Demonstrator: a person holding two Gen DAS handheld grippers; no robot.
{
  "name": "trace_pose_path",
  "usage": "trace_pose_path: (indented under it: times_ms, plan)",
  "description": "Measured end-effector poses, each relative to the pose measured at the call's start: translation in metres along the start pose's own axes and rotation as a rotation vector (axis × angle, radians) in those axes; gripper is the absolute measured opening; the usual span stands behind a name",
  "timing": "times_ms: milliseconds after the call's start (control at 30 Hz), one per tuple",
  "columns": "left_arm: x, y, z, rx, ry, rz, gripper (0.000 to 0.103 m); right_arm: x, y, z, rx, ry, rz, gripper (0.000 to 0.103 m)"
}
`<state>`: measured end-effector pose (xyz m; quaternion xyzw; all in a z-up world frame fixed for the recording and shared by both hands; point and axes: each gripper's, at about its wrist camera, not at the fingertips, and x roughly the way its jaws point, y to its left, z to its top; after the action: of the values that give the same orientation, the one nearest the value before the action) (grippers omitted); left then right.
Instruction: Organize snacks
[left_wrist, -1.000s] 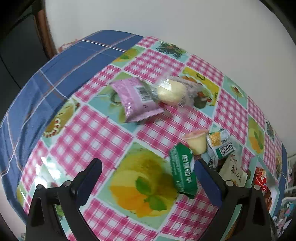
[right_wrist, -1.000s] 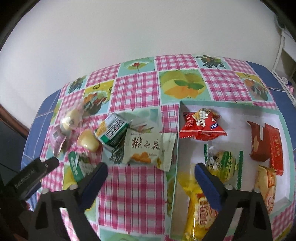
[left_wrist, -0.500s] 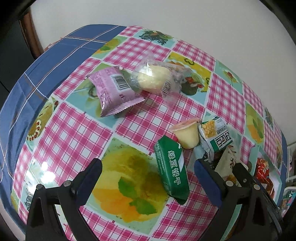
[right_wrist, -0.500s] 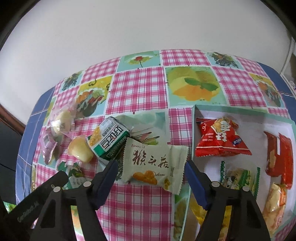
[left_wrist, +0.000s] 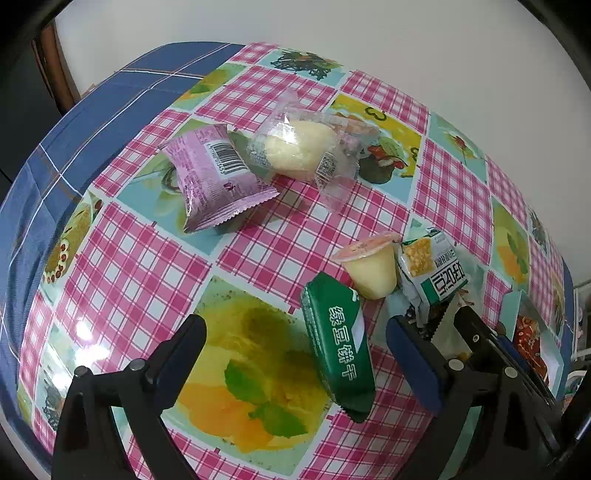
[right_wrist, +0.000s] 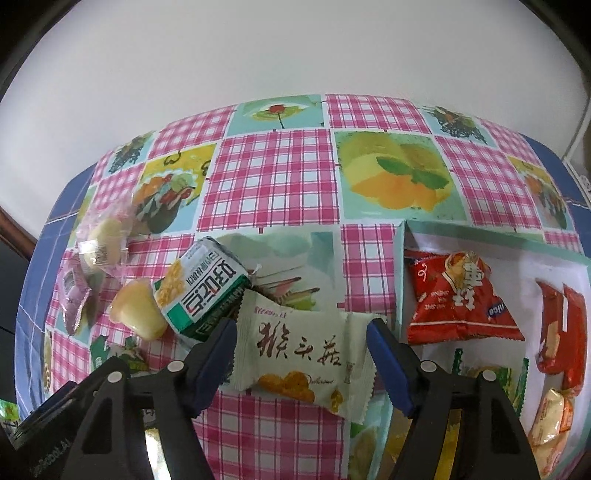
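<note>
Cream packet (right_wrist: 295, 354) lies between the right tongs' (right_wrist: 301, 332) just-narrowed jaws.

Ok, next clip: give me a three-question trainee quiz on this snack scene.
1. True or false: the right hand-held gripper straddles the pale green packet.
2. Which snack lies between the left hand-held gripper's fingers? A) purple packet B) dark green packet C) jelly cup
3. Fill in: the red packet lies inside the ____.

Key: 1 true. 2 B. 3 box.
</note>
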<state>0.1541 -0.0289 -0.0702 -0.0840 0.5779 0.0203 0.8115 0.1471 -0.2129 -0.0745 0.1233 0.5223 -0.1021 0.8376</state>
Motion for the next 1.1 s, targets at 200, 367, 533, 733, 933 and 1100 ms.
trace_pose_path:
  times_ms: [200,367,533,733,933,1100]
  plan:
    - [0.001,0.0,0.002,0.003,0.0,-0.001,0.098,0.008,0.001,0.0,0.001,0.014,0.009,0.074]
    - [0.003,-0.003,0.002,0.016,0.007,-0.006,0.097,0.009,0.002,0.001,-0.006,0.007,-0.008,0.064]
    - [0.003,-0.005,0.002,0.036,0.011,-0.011,0.083,0.009,0.0,0.001,-0.014,0.006,-0.009,0.061]
    - [0.006,-0.009,0.002,0.054,0.025,-0.016,0.062,0.006,0.005,-0.003,-0.045,0.007,-0.03,0.057]
    - [0.006,-0.013,0.002,0.07,0.032,-0.036,0.039,0.004,0.005,-0.011,-0.051,0.021,-0.029,0.057]
    - [0.006,-0.014,0.001,0.085,0.035,-0.039,0.027,-0.001,0.007,-0.02,-0.067,0.033,-0.035,0.055]
